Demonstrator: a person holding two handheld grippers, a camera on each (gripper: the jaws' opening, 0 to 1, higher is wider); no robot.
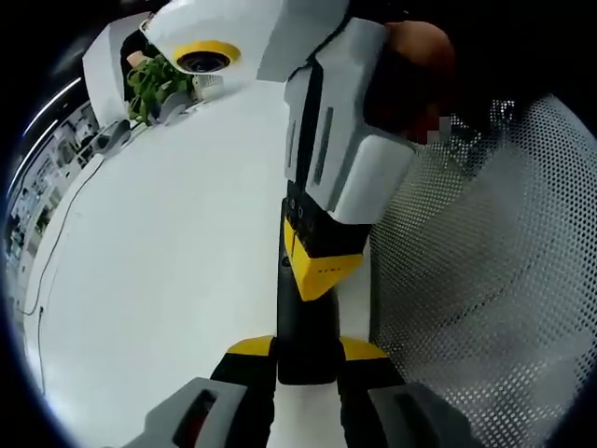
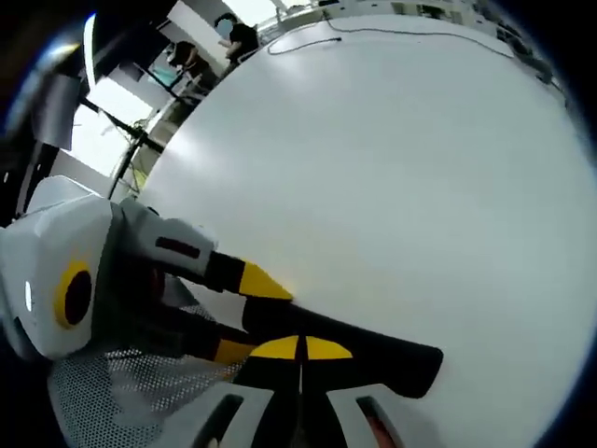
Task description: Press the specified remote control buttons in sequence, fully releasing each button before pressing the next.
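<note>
A long black remote control (image 1: 304, 331) lies lengthwise over the white table (image 1: 168, 261). My left gripper (image 1: 306, 350) is shut on its near end, one yellow-tipped jaw on each side. My right gripper (image 1: 319, 273) comes down from above with its yellow tips together, resting on the remote's top face. In the right gripper view, the right gripper (image 2: 300, 348) has its jaws shut and its tips on the remote (image 2: 392, 359). There the left gripper (image 2: 250, 317) reaches in from the left and clasps the remote's sides. The buttons are hidden.
A mesh chair back (image 1: 485, 280) stands close on the right of the table edge. A green plant (image 1: 154, 84) and a thin cable (image 1: 56, 233) lie toward the far left. A cable (image 2: 373, 33) runs along the table's far side, with a person (image 2: 238, 37) beyond.
</note>
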